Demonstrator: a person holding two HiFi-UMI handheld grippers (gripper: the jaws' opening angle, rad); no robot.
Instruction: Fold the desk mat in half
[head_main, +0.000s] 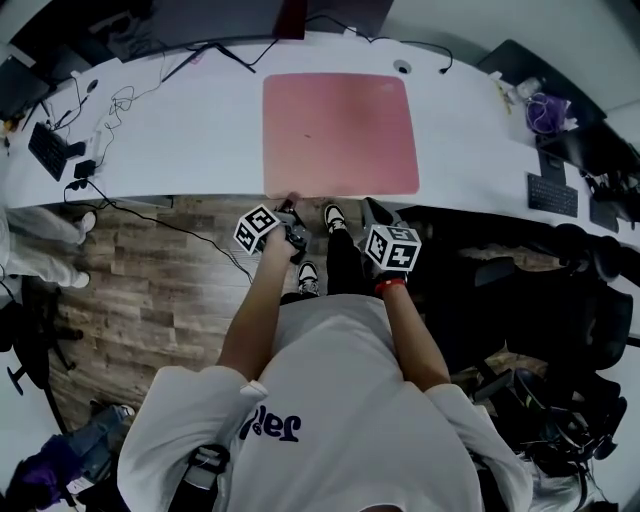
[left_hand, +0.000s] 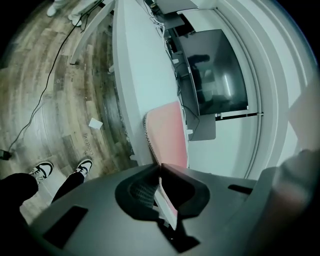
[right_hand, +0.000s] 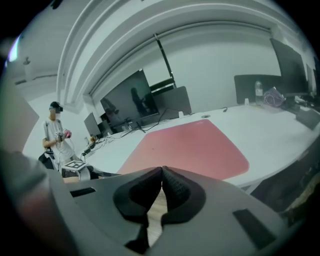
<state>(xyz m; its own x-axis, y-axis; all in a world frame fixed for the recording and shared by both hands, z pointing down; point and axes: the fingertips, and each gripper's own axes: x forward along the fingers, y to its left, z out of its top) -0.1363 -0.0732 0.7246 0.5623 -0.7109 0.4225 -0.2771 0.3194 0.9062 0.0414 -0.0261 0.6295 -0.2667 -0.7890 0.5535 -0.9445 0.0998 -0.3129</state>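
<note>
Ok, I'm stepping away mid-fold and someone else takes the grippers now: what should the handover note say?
Left gripper: shut on the desk mat at its near left edge.
Right gripper: shut, empty, just short of the mat's near edge.
Mat: lying flat, unfolded, on the white desk.
Done: left grip only.
Left: probably grip the near right edge, lift it, and carry it over to the far edge.
</note>
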